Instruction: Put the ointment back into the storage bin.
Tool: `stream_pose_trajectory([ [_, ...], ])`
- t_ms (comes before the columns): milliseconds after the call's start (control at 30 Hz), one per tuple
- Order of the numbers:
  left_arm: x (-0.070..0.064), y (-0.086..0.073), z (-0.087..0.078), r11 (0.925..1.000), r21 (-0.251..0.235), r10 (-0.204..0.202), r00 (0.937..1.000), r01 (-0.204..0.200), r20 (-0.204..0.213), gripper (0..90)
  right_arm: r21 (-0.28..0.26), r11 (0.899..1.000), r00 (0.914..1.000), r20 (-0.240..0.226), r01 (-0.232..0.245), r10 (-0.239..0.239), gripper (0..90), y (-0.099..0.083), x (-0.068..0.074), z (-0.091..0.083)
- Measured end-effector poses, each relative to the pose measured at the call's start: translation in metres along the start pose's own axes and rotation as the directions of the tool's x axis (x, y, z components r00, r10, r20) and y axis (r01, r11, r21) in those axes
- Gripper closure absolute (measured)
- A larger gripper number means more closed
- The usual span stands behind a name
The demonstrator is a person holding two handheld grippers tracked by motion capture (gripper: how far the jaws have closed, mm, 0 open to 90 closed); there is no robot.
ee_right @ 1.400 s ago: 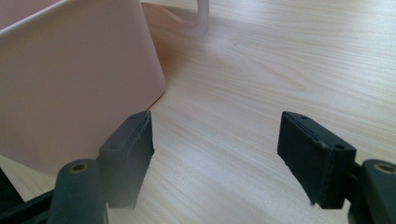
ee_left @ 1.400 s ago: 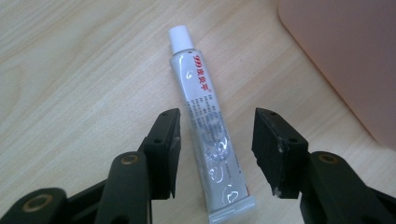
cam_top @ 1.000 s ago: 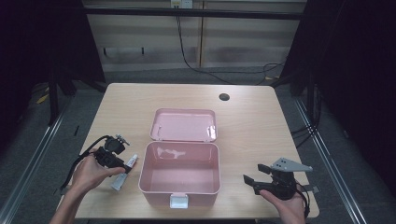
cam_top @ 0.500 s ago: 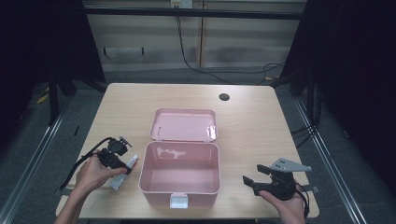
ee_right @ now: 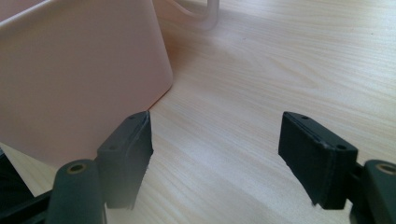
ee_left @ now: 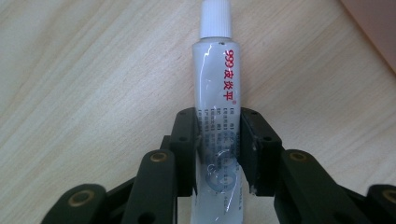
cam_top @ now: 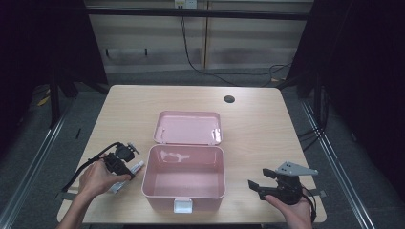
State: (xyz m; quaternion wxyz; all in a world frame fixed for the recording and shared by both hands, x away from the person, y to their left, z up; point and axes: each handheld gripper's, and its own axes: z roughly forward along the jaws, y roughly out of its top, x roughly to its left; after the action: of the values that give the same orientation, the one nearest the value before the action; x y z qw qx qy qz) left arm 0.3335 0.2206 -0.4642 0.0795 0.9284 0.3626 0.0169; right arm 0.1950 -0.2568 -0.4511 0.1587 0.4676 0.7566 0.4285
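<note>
A white ointment tube point(ee_left: 217, 88) with red lettering and a white cap lies on the wooden table, just left of the open pink box point(cam_top: 184, 177). My left gripper point(ee_left: 218, 154) is shut on the tube's lower half, both jaws pressing its sides. In the high view the left gripper point(cam_top: 125, 168) sits low over the tube point(cam_top: 135, 168) at the table's front left. My right gripper point(cam_top: 254, 187) rests at the front right, open with nothing between its jaws, pointing toward the box's right wall point(ee_right: 79, 70).
The box's lid point(cam_top: 188, 127) lies flat behind it, hinged open. A white latch point(cam_top: 183, 205) sits on the box's front. A round cable hole point(cam_top: 229, 99) is at the table's back right. Table edges are close to both hands.
My left gripper has shifted slightly toward the box and closed on the tube. The right gripper has barely moved.
</note>
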Motion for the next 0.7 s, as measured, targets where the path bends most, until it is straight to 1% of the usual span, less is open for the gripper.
stream_pose_trajectory([
  [33,0.001,0.0,0.0,1.0,-0.003,0.004,0.9999,-0.004,-0.012,69.2,-0.001,1.0,1.0,-0.001,0.0,0.0,25.8,0.0,0.0,0.0],
  [67,0.001,0.0,0.0,1.0,-0.003,0.004,0.9999,-0.004,-0.012,69.3,-0.001,1.0,1.0,-0.001,0.0,0.0,25.8,0.0,0.0,0.0],
  [100,0.001,0.001,0.0,1.0,0.0,0.003,1.0,-0.003,0.006,69.3,-0.002,1.0,1.0,-0.002,0.0,0.0,25.8,0.0,0.0,0.0],
  [200,0.002,0.002,0.0,1.0,0.009,0.003,1.0,-0.004,0.009,70.1,-0.001,1.0,1.0,-0.002,-0.002,0.002,25.8,0.0,0.0,0.0],
  [233,0.002,0.001,-0.001,0.9999,0.004,-0.01,0.9998,0.01,0.019,70.5,-0.001,1.0,1.0,-0.002,0.0,0.0,25.8,0.0,0.0,0.0],
  [267,0.002,0.001,-0.001,0.9999,0.004,-0.01,0.9998,0.01,0.019,70.7,-0.001,1.0,1.0,-0.002,0.0,0.0,25.8,0.0,0.0,0.0],
  [300,0.003,0.001,-0.001,1.0,0.004,-0.001,0.9996,0.001,0.029,70.7,0.001,1.0,1.0,-0.001,-0.002,0.002,25.8,0.0,0.0,0.0],
  [333,0.003,0.001,-0.001,1.0,0.001,0.0,0.9994,0.0,0.035,70.7,-0.001,1.0,1.0,-0.003,0.0,0.0,25.8,0.0,0.0,0.0],
  [367,0.002,0.001,-0.002,1.0,-0.001,-0.002,0.9997,0.002,0.026,70.7,0.002,1.0,1.0,0.0,-0.002,0.002,25.8,0.0,0.0,0.0],
  [400,0.002,0.001,-0.002,1.0,-0.001,-0.002,0.9997,0.002,0.026,70.7,0.002,1.0,1.0,0.0,-0.002,0.002,25.8,0.0,0.0,0.0],
  [467,0.003,0.0,-0.002,1.0,0.0,0.001,0.9985,-0.001,0.054,70.6,0.0,1.0,1.0,-0.001,-0.002,0.002,25.8,0.0,0.0,0.0],
  [600,0.003,-0.002,-0.004,0.9999,-0.013,-0.002,0.9979,0.003,0.065,70.8,0.002,1.0,1.0,0.0,0.0,0.0,25.8,0.0,0.0,0.0],
  [633,0.004,-0.002,-0.007,0.9996,-0.024,-0.011,0.9979,0.012,0.064,70.8,0.002,1.0,1.0,-0.002,-0.001,0.001,25.8,0.0,0.0,0.0],
  [667,0.004,-0.002,-0.007,0.9996,-0.024,-0.011,0.9979,0.012,0.064,70.8,0.002,1.0,1.0,-0.002,-0.001,0.001,25.8,0.0,0.0,0.0],
  [700,0.007,-0.004,-0.011,0.9987,-0.039,-0.029,0.9957,0.032,0.088,70.8,0.0,1.0,1.0,-0.002,-0.001,0.001,25.8,0.0,0.0,0.0],
])
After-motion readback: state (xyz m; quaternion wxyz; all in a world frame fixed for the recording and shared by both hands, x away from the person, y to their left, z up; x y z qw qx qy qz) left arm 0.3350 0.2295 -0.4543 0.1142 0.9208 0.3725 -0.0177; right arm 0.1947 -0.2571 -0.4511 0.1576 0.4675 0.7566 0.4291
